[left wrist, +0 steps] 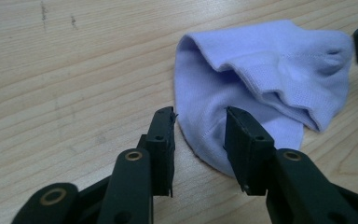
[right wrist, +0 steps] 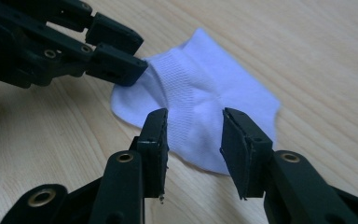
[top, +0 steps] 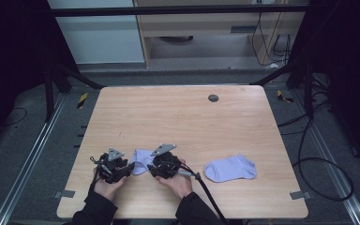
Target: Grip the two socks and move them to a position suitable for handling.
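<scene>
High view, contents by size. Item one: table [top: 178, 117], pale wood top, a small dark round disc [top: 213, 98] near its far edge, otherwise bare across the far half.

Item two: the person, forearms in dark sleeves entering at the near edge, left hand [top: 107, 186] and right hand [top: 178, 183] each around a gripper.

Item three: flat sock [top: 230, 168], pale lilac, lying smooth on the right near part of the table, well apart from both grippers.

Item four: crumpled sock [top: 142, 161], same colour, lying between the two grippers at the near left. In the left gripper view it [left wrist: 261, 74] is partly folded over itself, with raised creases and its rounded end toward the jaws.

Item five: left gripper [left wrist: 199, 133], jaws apart at a moderate gap, one jaw on bare wood just beside the sock's edge, the other over the cloth; nothing is held.

Item six: right gripper [right wrist: 193, 135], jaws likewise parted and empty, poised over the opposite end of the crumpled sock [right wrist: 205, 102]. The left gripper's jaws appear at upper left of this view, reaching the sock's far edge.

Step in hand, as judged: both grippers are lined up on the one sock for a two-point pickup, likely to spread it or pair it with the flat sock. The next move calls for lowering each jaw pair to straddle a thin edge of fabric and closing without pushing the cloth along the wood.
</scene>
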`<state>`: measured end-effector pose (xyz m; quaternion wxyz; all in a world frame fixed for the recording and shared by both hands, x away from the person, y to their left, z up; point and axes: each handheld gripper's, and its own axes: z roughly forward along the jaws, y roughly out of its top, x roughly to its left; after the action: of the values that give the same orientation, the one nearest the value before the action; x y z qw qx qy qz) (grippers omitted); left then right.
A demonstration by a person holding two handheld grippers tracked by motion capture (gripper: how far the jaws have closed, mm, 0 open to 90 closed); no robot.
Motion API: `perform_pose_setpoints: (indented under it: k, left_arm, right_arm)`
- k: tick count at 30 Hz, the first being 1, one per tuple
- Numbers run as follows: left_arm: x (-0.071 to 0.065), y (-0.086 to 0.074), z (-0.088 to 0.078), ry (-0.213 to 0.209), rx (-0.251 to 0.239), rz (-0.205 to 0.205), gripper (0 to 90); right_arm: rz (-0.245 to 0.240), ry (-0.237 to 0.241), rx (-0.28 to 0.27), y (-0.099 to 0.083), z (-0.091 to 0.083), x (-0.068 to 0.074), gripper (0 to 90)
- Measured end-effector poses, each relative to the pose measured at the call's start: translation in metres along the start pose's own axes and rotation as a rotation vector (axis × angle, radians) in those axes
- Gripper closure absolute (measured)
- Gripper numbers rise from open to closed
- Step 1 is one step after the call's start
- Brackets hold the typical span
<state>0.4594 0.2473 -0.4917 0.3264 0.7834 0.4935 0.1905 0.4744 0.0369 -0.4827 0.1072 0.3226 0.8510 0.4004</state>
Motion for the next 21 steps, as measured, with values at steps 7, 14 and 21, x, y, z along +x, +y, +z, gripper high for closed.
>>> perform_pose_setpoints:
  k: [7, 14, 21]
  left_arm:
    - [0.002, 0.0, 0.003, -0.008, 0.009, -0.005, 70.4]
    - [0.002, 0.0, 0.003, -0.024, 0.013, -0.006, 80.1]
    - [0.001, 0.001, 0.003, -0.041, 0.017, 0.001, 85.9]
  right_arm:
    - [-0.018, -0.008, 0.033, -0.002, 0.015, 0.006, 65.6]
    - [-0.016, -0.01, 0.045, -0.004, 0.02, 0.006, 79.8]
    - [0.005, -0.003, 0.024, -0.003, 0.013, 0.004, 88.2]
